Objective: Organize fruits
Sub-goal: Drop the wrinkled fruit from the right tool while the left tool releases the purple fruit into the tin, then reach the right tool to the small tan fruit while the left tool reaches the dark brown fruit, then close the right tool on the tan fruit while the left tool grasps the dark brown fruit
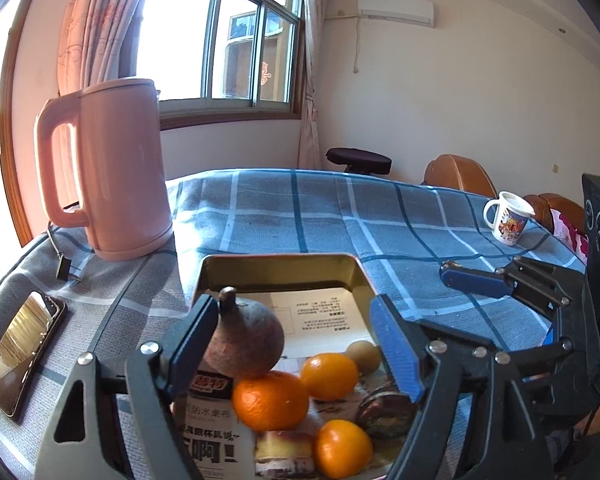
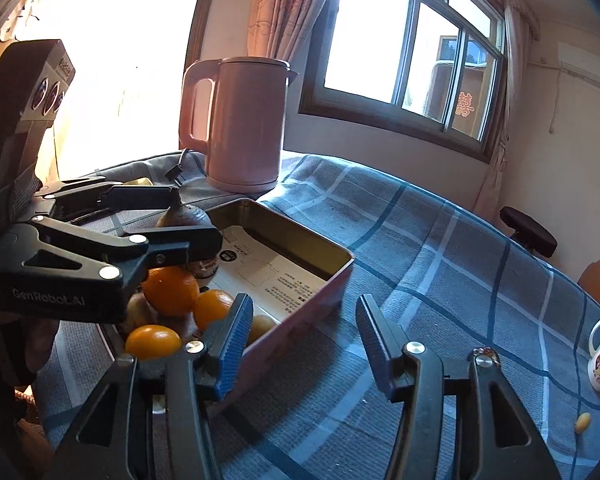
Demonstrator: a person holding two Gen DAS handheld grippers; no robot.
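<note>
Blue-padded fingers (image 1: 396, 344) of the left gripper (image 1: 296, 340) stand apart over a rectangular metal tin (image 1: 364, 276) on a blue plaid tablecloth (image 1: 320, 208); a brown, stemmed fruit (image 1: 246, 336) sits between them, close against the left-hand pad, though contact cannot be confirmed, and clear of the other, resting atop an orange (image 1: 270, 400) in the tin. Two more oranges (image 1: 329, 376) lie beside it with a small tan fruit (image 1: 364, 356), a dark round fruit (image 1: 384, 412) and printed packaging; a printed paper sheet lines the tin's far half. Fingers of the right gripper (image 2: 300, 344) are likewise spread, with nothing between them but cloth and the tin's pink outer wall, just beside its near edge; seen from the right wrist, the left gripper reaches in over the fruit pile. A pink kettle (image 1: 116, 172) stands behind the tin near the window, a phone (image 1: 24, 352) lies at the table's left edge, a printed mug (image 1: 508, 220) sits to the far right, and a small yellow piece (image 2: 582, 422) lies on the cloth near the mug.
</note>
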